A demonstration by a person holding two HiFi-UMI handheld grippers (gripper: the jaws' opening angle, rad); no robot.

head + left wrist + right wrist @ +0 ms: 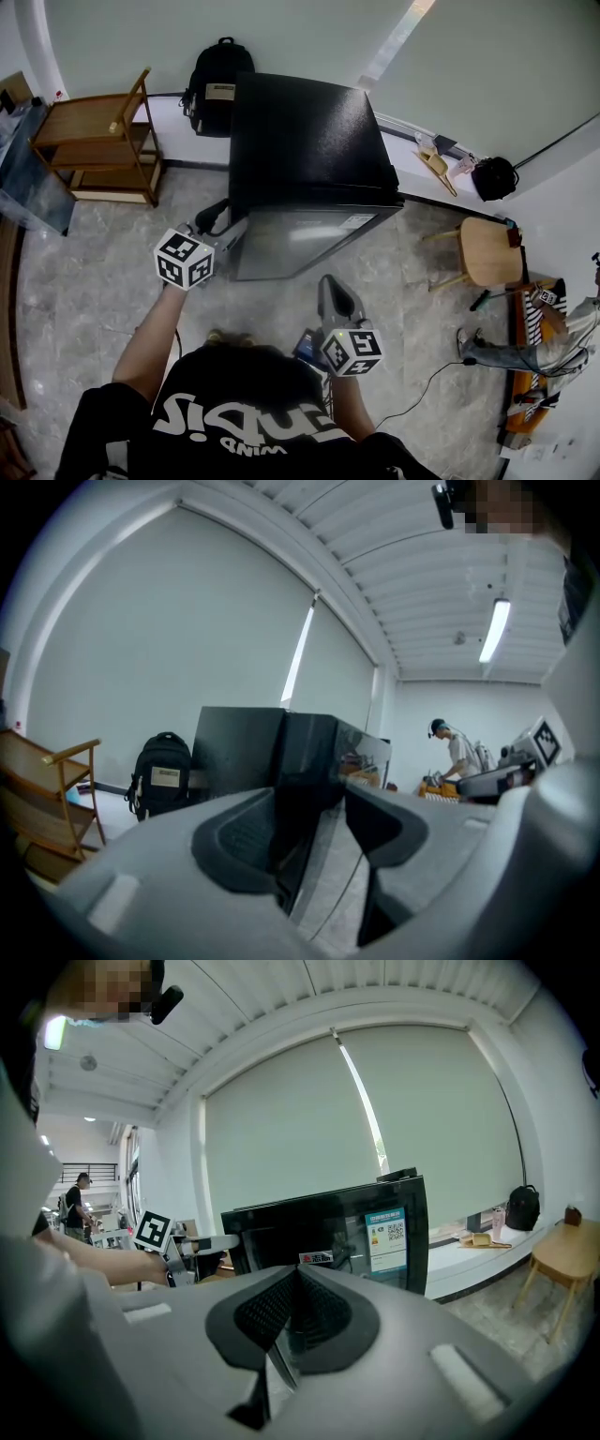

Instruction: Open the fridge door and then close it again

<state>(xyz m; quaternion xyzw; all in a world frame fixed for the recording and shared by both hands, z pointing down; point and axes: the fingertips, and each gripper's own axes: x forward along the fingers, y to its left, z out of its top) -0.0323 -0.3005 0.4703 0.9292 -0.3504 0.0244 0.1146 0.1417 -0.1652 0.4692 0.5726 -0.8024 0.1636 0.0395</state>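
The black fridge [309, 141] stands on the floor by the wall, and its door [300, 239] faces the person and appears shut. The left gripper [220, 225] sits at the door's left edge with its 2 jaws spread wide. The edge lines up with the gap and no pad presses on it, a placement suited to gripping and pulling. The right gripper [333, 286] is held back before the door, its jaws closed together on nothing, probably to stay clear of the swing.

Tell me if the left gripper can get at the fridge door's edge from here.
Probably yes: the left gripper hovers at the fridge door's left edge, fingers apart, the edge lined up between them, with nothing in the way.
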